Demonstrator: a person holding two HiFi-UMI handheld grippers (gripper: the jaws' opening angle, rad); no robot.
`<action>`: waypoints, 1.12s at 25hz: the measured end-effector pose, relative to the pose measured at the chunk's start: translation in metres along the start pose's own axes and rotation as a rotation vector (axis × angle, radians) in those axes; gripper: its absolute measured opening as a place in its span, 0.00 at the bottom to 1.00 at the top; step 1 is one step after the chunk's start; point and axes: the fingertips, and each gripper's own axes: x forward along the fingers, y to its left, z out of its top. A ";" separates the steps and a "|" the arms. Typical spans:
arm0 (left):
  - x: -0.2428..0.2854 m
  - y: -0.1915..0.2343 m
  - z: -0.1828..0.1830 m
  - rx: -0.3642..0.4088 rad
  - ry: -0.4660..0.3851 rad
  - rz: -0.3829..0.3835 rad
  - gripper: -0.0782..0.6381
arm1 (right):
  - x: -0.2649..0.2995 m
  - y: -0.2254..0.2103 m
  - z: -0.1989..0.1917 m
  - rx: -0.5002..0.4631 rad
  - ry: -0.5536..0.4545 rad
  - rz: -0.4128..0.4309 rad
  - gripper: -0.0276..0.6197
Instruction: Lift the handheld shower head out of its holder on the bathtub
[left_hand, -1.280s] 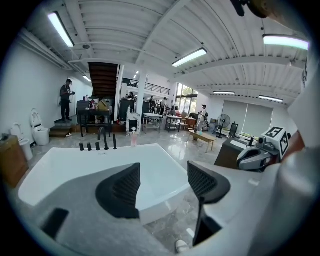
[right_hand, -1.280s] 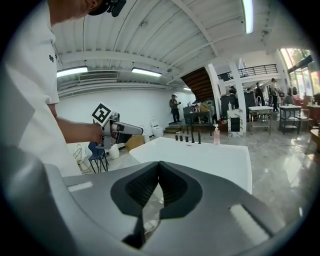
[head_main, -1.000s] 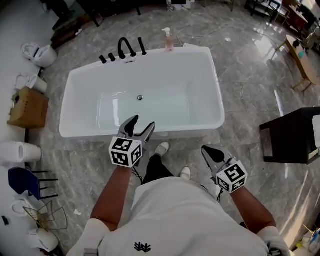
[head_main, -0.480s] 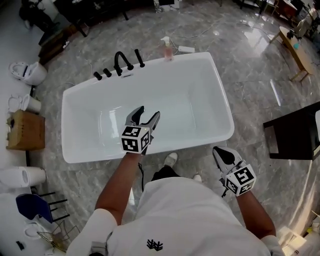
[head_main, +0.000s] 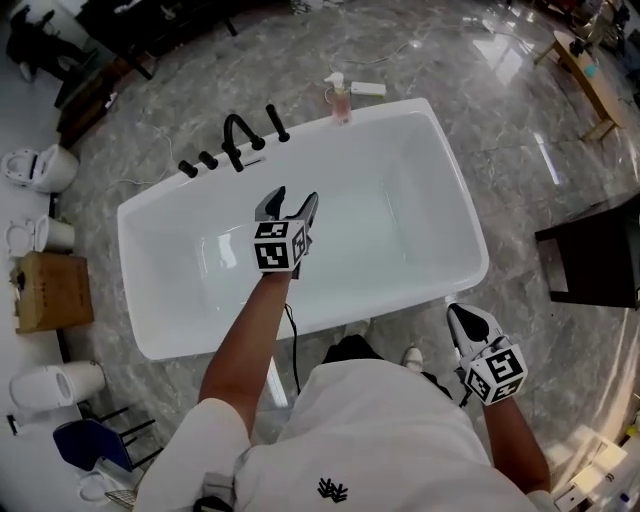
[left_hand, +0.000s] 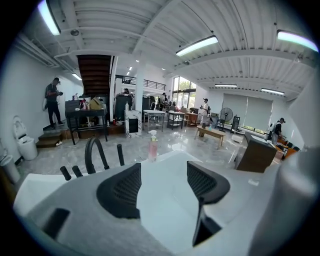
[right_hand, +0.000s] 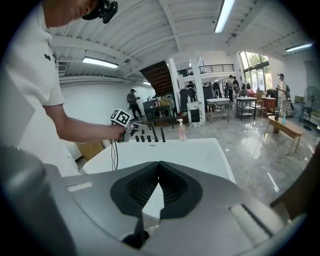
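Note:
The handheld shower head (head_main: 277, 122) is a slim black stick standing upright in its holder on the far rim of the white bathtub (head_main: 449, 203), right of the arched black spout (head_main: 236, 139). My left gripper (head_main: 295, 197) hangs open over the tub's inside, short of the fittings, with nothing between its fingers. In the left gripper view the shower head (left_hand: 120, 154) stands ahead and left of the open left gripper (left_hand: 162, 187). My right gripper (head_main: 462, 312) is shut and empty, low beside the tub's near right corner. From the right gripper view, the shut right gripper (right_hand: 159, 170) faces the tub.
Two black knobs (head_main: 198, 163) stand left of the spout. A pink pump bottle (head_main: 341, 99) sits on the far rim's right part. A dark table (head_main: 600, 260) stands right of the tub; toilets (head_main: 35, 167) and a cardboard box (head_main: 50, 291) line the left side.
My left gripper has reached forward from the tub's near rim to over its middle, toward the fittings. The right gripper stays shut and has dropped back at my right side.

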 end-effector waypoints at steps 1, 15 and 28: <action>0.012 0.010 0.001 0.002 0.002 0.009 0.52 | 0.005 -0.001 0.000 0.007 0.007 -0.009 0.06; 0.144 0.125 0.007 0.011 0.050 0.096 0.51 | 0.051 -0.015 -0.007 0.080 0.110 -0.088 0.06; 0.241 0.204 -0.005 0.028 0.116 0.161 0.51 | 0.072 -0.028 -0.030 0.134 0.211 -0.137 0.06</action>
